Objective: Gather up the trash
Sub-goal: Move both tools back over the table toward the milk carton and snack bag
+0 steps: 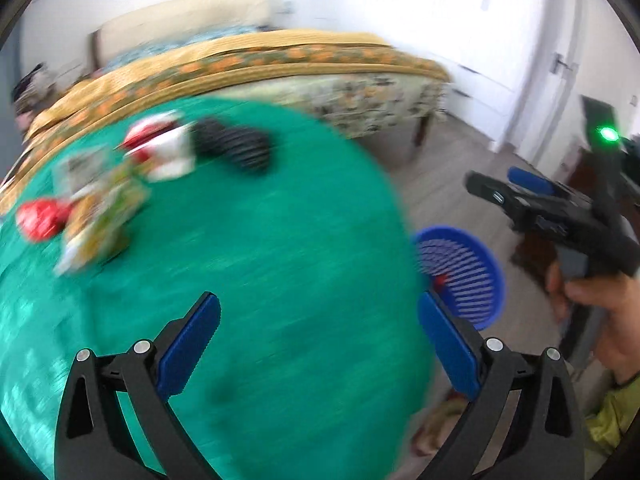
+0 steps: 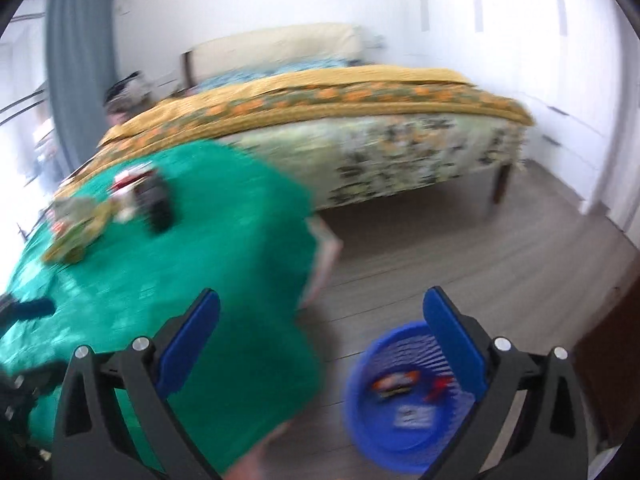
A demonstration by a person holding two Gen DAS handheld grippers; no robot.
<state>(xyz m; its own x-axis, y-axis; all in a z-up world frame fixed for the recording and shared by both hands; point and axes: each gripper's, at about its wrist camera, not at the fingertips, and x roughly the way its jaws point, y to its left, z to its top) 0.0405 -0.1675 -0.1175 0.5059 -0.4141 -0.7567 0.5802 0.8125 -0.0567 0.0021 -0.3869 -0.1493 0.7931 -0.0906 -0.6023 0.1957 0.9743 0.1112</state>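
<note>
So we've got both grippers spread wide with nothing in them. Our left gripper (image 1: 318, 344) hangs over the green tablecloth (image 1: 260, 280), our right gripper (image 2: 320, 340) over that cloth's right edge and the wood floor (image 2: 480, 248). Remaining trash is bunched near the table's far left corner: a red-and-white wrapper (image 1: 164, 148), a black crumpled thing (image 1: 236, 148), a yellowish-green packet (image 1: 104, 216), a red ball-like bit (image 1: 40, 218). The blue basket (image 2: 360, 408) sits on the floor just off the table's right edge, a few wrappers (image 2: 396, 386) inside. Everything's pretty blurry
</note>
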